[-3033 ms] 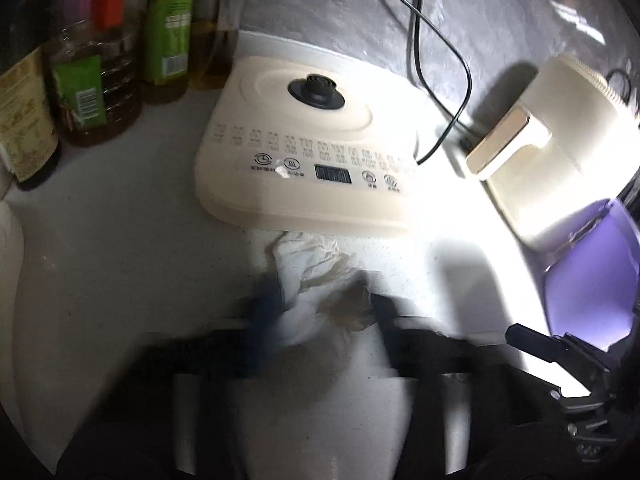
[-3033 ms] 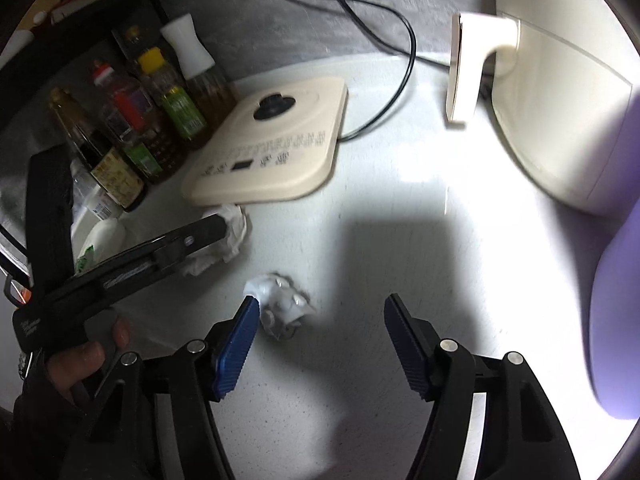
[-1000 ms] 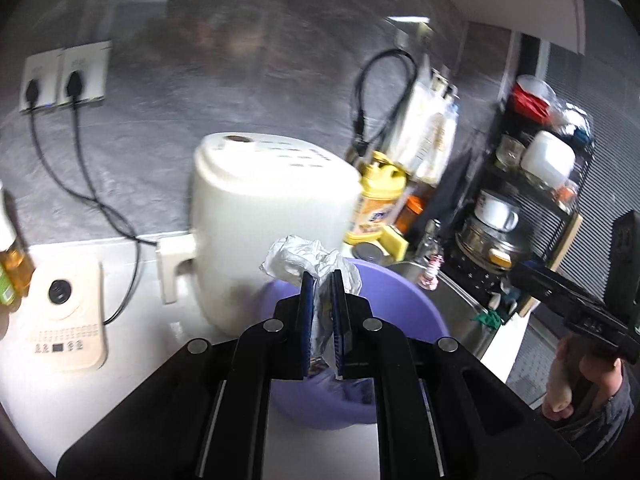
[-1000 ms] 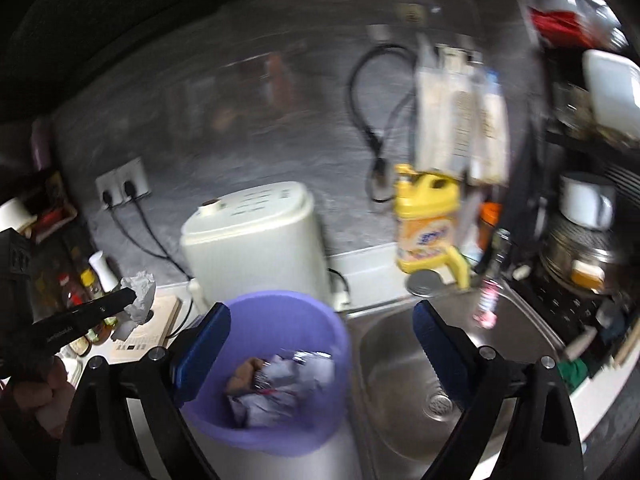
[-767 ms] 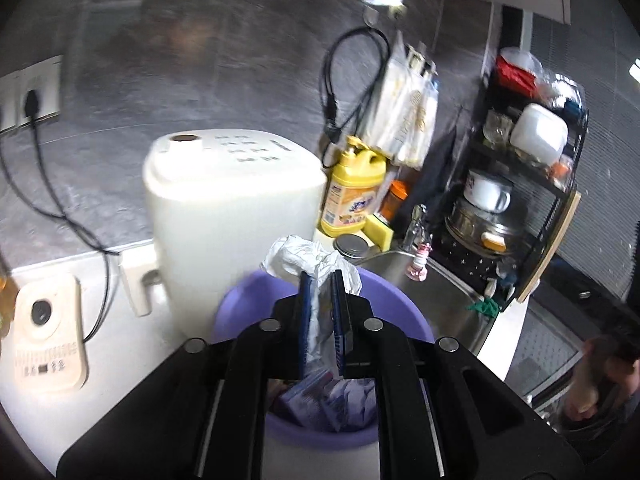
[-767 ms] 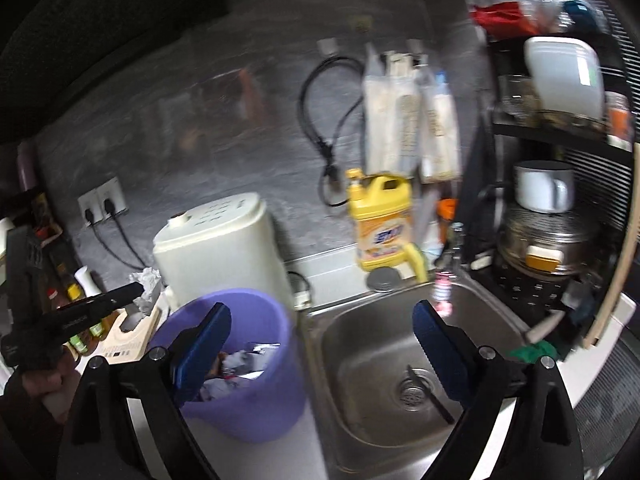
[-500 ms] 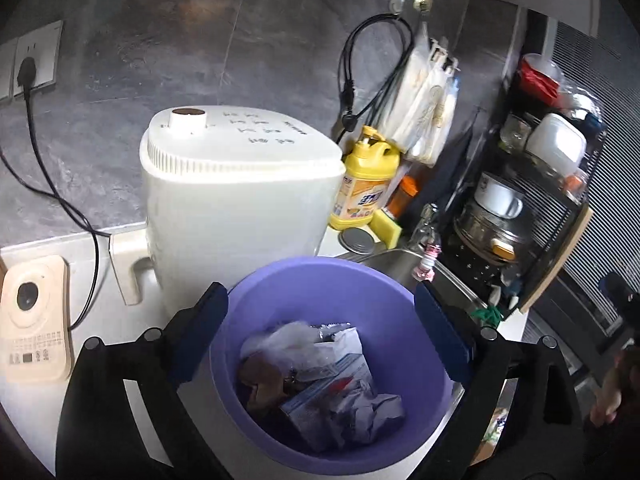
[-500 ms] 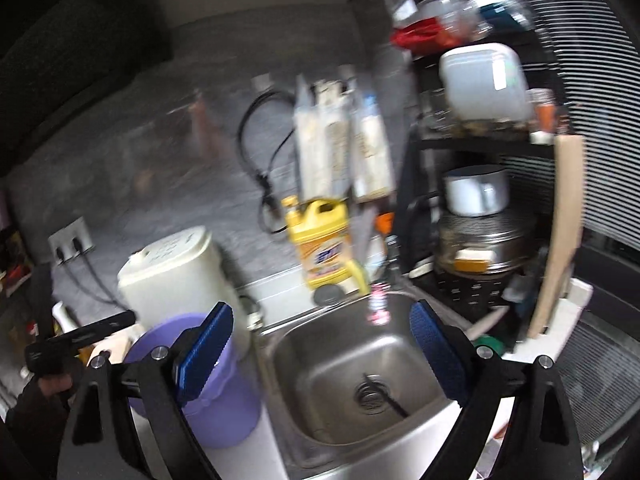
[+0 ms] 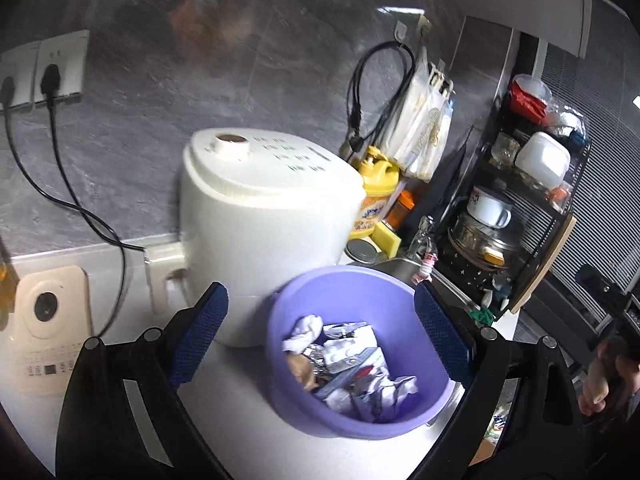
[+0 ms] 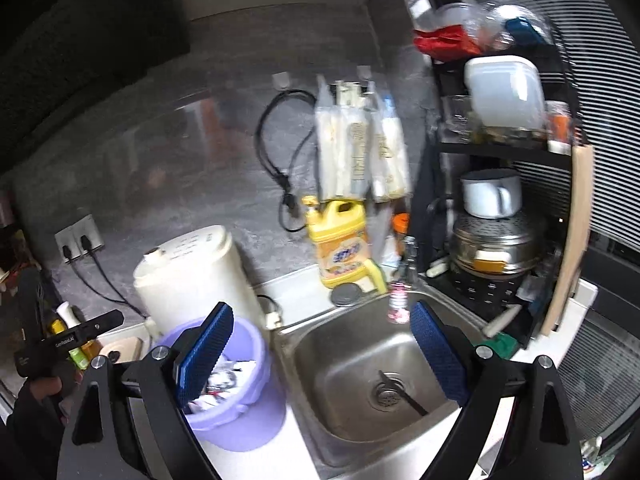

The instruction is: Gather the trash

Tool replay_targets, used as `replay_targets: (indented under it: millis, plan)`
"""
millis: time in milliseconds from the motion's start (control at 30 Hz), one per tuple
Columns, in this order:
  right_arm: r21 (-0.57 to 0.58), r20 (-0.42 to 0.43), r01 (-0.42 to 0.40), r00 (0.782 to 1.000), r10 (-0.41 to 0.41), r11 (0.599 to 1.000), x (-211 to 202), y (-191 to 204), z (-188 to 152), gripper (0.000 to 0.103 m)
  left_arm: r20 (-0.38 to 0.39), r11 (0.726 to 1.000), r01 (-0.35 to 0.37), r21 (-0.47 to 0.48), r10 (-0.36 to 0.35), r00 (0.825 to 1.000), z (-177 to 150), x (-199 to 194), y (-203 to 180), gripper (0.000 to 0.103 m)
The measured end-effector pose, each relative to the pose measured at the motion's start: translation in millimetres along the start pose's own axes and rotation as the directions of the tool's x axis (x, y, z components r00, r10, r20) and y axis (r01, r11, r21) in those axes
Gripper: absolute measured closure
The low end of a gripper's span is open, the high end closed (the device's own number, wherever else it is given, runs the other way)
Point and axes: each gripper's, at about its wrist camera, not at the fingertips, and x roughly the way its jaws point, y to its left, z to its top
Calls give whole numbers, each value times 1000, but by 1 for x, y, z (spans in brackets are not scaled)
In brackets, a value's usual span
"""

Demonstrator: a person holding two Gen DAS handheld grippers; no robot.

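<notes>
Partly blurred, both hand-held grippers [image 9: 320, 332] [image 10: 322, 354] spread empty, purple bin [image 9: 280, 320] of trash [image 9: 344, 364], its base hidden.

clear: I see open air above the purple bin [image 9: 420, 408] | blocked: white cooker [image 9: 264, 216] touching its far rim | right: sink basin [image 10: 360, 364] looks free, blurred

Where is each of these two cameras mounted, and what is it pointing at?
Left wrist view: rides the left tool, open, facing the round purple plastic bin of crumpled trash.
Right wrist view: rides the right tool, open, facing the steel sink; a hand holds the other tool.
Shared: the bin, white cooker, yellow detergent bottle.
</notes>
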Motion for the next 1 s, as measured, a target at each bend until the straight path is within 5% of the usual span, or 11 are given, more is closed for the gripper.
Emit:
replay_targets:
  millis: [633, 1000]
  plan:
    - [45, -103, -220, 969, 223, 974, 13, 128, -23, 7, 46, 994, -106, 11, 106, 993, -6, -111, 59, 6]
    - [29, -208, -206, 956, 208, 978, 26, 197, -66, 7, 29, 982, -185, 29, 184, 982, -23, -156, 92, 6]
